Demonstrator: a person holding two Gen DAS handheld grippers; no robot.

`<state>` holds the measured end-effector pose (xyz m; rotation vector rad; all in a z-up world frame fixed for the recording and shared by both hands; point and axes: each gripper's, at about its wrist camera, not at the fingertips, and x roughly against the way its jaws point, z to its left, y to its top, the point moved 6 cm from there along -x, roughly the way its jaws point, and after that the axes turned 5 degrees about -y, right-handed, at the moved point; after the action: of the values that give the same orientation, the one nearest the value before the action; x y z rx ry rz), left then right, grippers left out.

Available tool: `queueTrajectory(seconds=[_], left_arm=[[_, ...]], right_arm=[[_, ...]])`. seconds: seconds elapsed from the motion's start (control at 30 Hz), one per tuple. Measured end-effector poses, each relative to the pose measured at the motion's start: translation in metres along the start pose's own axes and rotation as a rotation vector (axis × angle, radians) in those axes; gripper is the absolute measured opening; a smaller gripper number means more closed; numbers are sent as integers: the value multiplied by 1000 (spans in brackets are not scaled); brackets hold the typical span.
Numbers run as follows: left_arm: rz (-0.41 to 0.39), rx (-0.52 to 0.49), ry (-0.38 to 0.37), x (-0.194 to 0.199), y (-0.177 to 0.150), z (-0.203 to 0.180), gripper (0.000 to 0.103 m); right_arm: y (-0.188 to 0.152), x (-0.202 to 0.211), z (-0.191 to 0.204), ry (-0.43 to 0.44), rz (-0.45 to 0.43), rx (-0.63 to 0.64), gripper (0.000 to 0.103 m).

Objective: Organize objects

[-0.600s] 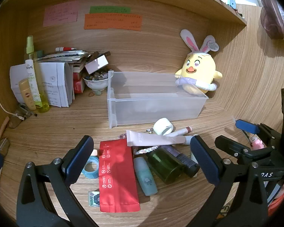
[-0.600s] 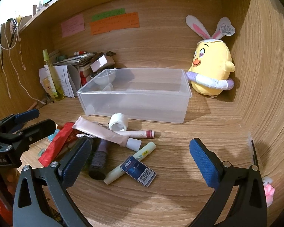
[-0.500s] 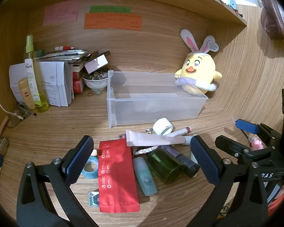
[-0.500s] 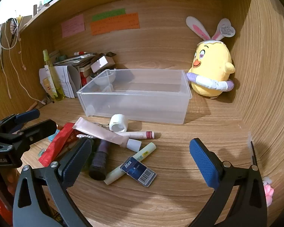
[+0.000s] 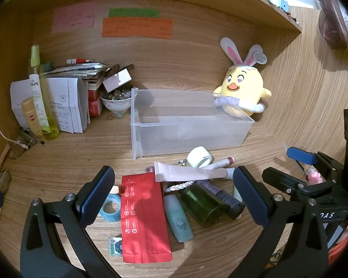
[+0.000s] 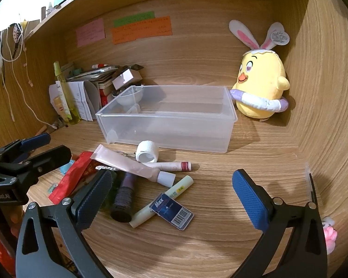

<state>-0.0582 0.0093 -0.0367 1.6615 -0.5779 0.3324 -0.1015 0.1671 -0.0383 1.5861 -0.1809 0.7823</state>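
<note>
Right wrist: blue card [image 6: 171, 210] between gripper [image 6: 171, 199] fingers.

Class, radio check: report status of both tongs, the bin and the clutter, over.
Left tongs open, right tongs open, both holding nothing. Clear plastic bin empty. Pink tube, white tape roll and red pouch piled before it.

Yellow chick plush [image 6: 259, 88] against back wall, sticky notes [image 6: 141, 30] above, marble bowl [image 5: 116, 100]

A wood-grain desk surface [image 6: 255, 162] carries a clear plastic bin [image 6: 174, 125] at the far centre, a yellow chick plush with bunny ears [image 6: 259, 85] far right, and a red flat pouch [image 5: 142, 217] near left.
</note>
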Motion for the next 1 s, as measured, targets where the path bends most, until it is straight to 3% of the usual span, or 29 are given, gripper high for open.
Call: queueTrajectory(seconds=[0.7, 1.0], left_arm=[[32, 39, -3, 4, -2, 16, 103], [58, 75, 43, 9, -13, 55, 103]], right_arm=[[-3, 1, 2, 8, 11, -8, 103], [-6, -12, -13, -27, 49, -22, 103]])
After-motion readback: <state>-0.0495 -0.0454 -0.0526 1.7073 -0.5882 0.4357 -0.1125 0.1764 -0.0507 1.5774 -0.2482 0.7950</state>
